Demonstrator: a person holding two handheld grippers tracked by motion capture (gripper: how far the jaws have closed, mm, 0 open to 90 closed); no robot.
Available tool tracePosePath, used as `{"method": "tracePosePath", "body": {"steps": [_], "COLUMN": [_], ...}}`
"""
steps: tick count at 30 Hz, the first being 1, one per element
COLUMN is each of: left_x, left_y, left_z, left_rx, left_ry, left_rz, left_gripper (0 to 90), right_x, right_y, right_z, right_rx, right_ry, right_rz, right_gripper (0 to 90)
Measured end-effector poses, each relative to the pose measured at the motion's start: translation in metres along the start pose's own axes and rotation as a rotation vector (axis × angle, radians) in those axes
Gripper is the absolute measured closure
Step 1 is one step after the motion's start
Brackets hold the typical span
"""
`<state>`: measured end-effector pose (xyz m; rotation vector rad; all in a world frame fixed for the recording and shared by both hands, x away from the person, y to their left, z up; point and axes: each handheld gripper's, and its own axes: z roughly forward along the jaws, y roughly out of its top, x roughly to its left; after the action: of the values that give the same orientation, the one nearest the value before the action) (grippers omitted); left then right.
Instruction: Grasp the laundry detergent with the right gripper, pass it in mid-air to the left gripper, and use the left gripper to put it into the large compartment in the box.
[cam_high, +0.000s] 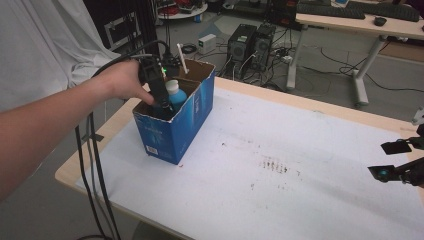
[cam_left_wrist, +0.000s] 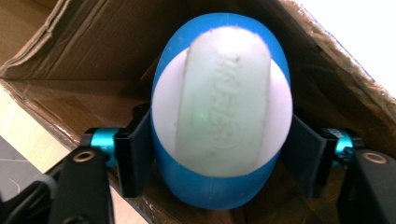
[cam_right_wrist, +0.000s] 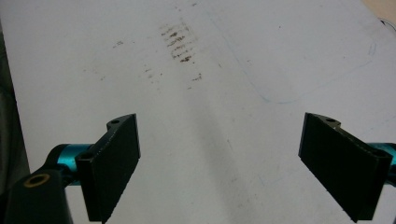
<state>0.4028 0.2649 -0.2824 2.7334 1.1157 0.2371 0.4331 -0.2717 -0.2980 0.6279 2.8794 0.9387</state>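
Observation:
A blue cardboard box (cam_high: 172, 127) stands open at the table's left end. A blue bottle with a white cap (cam_high: 174, 91) stands upright inside it. My left gripper (cam_high: 161, 102), held by a hand, reaches down into the box beside the bottle. In the left gripper view the bottle (cam_left_wrist: 222, 112) sits between the two black pads (cam_left_wrist: 137, 154), which flank its sides without visibly squeezing it; the jaws are open. My right gripper (cam_high: 395, 161) hovers at the table's right edge, open wide, with nothing but bare white tabletop (cam_right_wrist: 219, 93) between its fingertips (cam_right_wrist: 116, 163).
A white stick (cam_high: 182, 59) leans up out of the box's far end. Black cables (cam_high: 92, 165) hang off the table's left edge. Dark smudges (cam_high: 274, 165) mark the white table cover. Computer towers (cam_high: 250, 42) and a desk (cam_high: 360, 22) stand beyond the table.

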Motion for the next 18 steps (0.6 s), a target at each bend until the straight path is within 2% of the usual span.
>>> {"method": "tracePosePath", "body": {"steps": [4, 8, 14, 18], "left_x": [-0.001, 0.0, -0.002, -0.003], "left_y": [0.001, 0.0, 0.0, 0.001], "left_z": [-0.002, -0.005, -0.013, -0.026], "left_rx": [0.013, 0.021, -0.007, -0.02], "left_ry": [0.018, 0.023, 0.043, 0.067], "left_rz": [0.007, 0.024, 0.053, 0.071], "left_gripper": [24.4, 22.6, 19.2, 19.2], "right_x": [0.0, 0.001, 0.001, 0.003], "right_y": [-0.001, -0.002, -0.003, -0.005], "right_z": [0.0, -0.002, -0.004, -0.005], "right_rx": [0.0, -0.003, -0.006, -0.012], "right_ry": [-0.001, -0.002, -0.002, 0.001], "right_rz": [-0.003, -0.004, -0.002, -0.006], "right_gripper": [12.3, 12.2, 12.2, 12.2]}}
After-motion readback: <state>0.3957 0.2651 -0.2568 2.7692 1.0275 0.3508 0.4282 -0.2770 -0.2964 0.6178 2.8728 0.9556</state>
